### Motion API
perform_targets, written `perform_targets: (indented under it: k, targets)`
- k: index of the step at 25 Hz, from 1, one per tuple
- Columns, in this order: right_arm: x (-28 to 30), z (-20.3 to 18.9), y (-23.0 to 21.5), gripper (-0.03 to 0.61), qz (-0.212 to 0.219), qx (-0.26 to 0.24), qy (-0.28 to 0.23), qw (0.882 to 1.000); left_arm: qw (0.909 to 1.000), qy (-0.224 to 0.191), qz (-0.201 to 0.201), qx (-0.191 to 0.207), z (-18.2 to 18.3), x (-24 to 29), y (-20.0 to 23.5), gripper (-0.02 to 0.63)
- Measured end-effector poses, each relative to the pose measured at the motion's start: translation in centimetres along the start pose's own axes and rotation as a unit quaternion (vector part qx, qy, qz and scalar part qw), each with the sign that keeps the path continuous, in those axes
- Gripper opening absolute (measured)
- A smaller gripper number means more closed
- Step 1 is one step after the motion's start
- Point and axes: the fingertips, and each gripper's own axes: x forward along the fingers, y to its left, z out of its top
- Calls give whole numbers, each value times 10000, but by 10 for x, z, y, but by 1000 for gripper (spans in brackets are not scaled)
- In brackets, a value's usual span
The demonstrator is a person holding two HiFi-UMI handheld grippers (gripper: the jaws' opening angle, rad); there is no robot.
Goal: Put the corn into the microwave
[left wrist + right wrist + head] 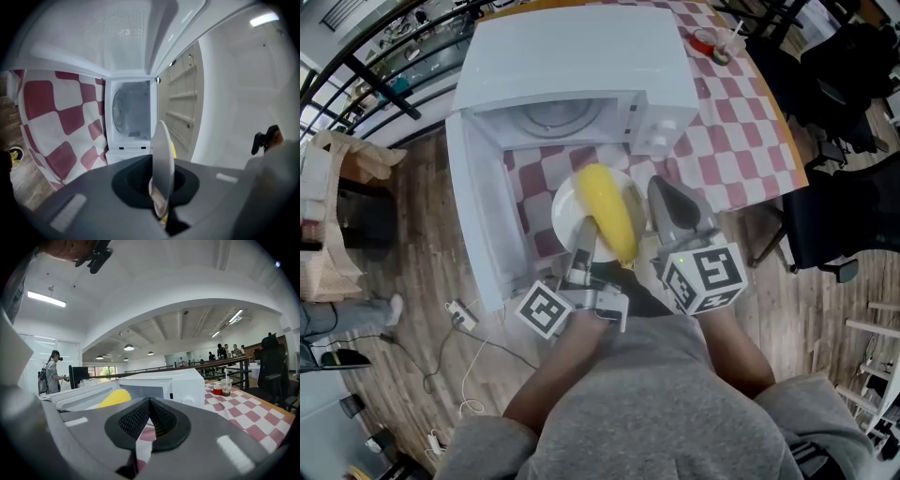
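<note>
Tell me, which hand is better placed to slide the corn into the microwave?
Left. The left gripper clamps the rim of the plate carrying the corn, right before the open microwave; the right gripper is shut and empty.

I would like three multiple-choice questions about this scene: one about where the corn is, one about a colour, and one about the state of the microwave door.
1. Where does the corn lie, relative to the microwave?
A. inside it
B. on a white plate in front of its opening
C. on top of it

2. Which colours does the tablecloth have?
A. blue and yellow stripes
B. plain green
C. red and white checks

3. How is the microwave door?
A. open
B. shut
C. taken off

Answers:
1 B: the plate with the corn is outside the opening, and the left gripper is shut on its rim.
2 C: red and white squares show beside the microwave.
3 A: the door stands out to the left in the head view, and the turntable inside shows.
</note>
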Motion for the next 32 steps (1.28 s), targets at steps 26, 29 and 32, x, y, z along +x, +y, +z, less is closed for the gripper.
perform_targets:
  k: [26,29,32]
  targets:
    - [75,7,-33,-2,655,12,148,9977,9977,-620,225,159,47,64,16,12]
    - [83,6,-30,-2,811,42,157,9966,9968,-724,251,214,52,68,18,12]
    - [91,6,-22,-2,1017,39,177,9947,9957,-848,293,228,58,72,22,12]
